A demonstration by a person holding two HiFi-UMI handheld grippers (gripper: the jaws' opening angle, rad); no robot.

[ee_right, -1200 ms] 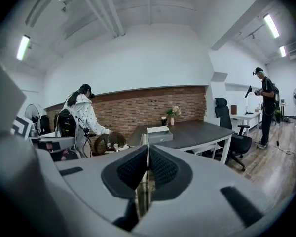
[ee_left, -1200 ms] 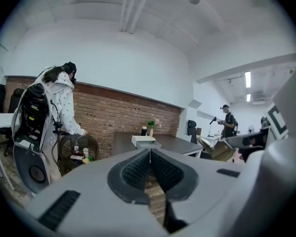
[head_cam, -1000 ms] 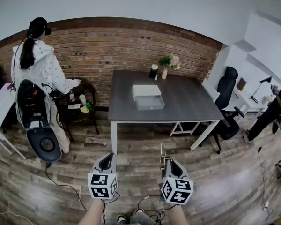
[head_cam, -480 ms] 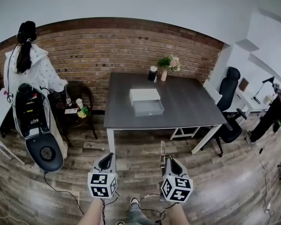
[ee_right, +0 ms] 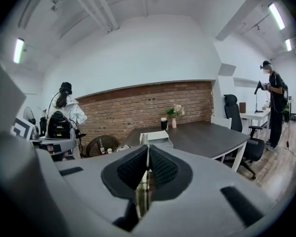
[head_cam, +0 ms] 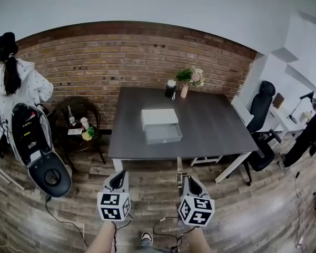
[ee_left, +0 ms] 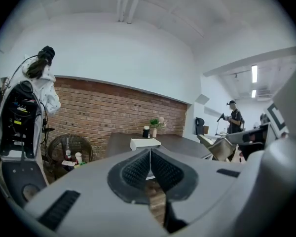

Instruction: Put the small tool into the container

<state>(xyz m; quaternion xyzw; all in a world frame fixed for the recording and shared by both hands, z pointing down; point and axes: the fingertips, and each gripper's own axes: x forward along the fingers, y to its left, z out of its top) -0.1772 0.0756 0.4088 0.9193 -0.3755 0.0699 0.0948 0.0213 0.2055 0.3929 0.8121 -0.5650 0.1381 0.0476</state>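
Observation:
A white box container (head_cam: 159, 116) with a grey drawer (head_cam: 164, 134) pulled open stands on the dark grey table (head_cam: 210, 125), well ahead of both grippers. My right gripper (head_cam: 183, 178) is shut on a thin metal tool (head_cam: 179, 167) that sticks up past its jaws; in the right gripper view the tool (ee_right: 142, 191) shows between the pads of that gripper (ee_right: 148, 151). My left gripper (head_cam: 119, 174) hangs beside it over the wooden floor, shut with nothing in it (ee_left: 150, 154). The container (ee_left: 144, 143) shows far off in the left gripper view too.
A person in a white hoodie (head_cam: 16, 86) stands far left beside a black device on a chair (head_cam: 30, 136) and a round wicker side table (head_cam: 76, 121). A flower vase (head_cam: 185, 84) and a black cup (head_cam: 171, 87) sit at the table's back. Office chair (head_cam: 263, 107) at right; cables (head_cam: 163, 226) on the floor.
The table and container have come nearer and shifted left in the head view. The person in white has slid toward the left edge. Both grippers keep their place and grip.

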